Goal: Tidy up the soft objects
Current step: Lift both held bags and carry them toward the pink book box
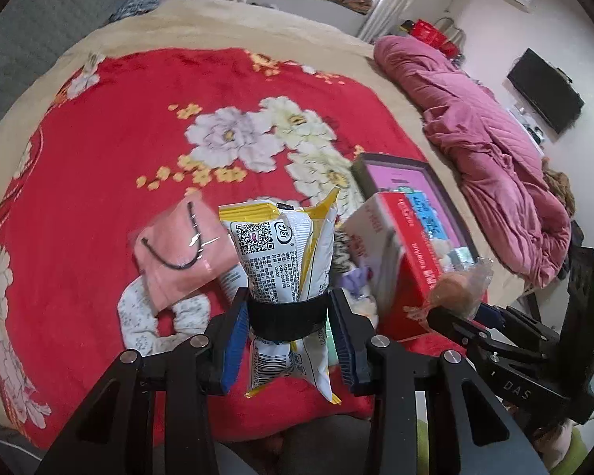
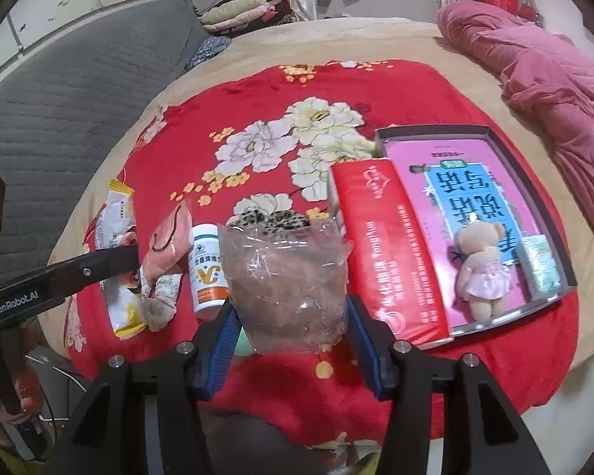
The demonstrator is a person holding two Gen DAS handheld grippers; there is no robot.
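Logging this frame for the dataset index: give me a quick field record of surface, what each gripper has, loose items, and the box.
surface: red floral blanket on a bed
left gripper: shut on yellow-and-white printed snack packet
right gripper: shut on crinkly clear plastic bag with brown contents
loose items: white pill bottle with orange label; pink cloth pouch
box: shallow grey open box holding small beige teddy bear in pink dress

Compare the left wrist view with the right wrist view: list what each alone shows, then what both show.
Only the left wrist view: the wall television and the left gripper clamping a yellow-white snack packet. Only the right wrist view: the teddy bear in the tray, and the white pill bottle. Both: the red carton, red floral blanket, and the right gripper holding a clear bag.
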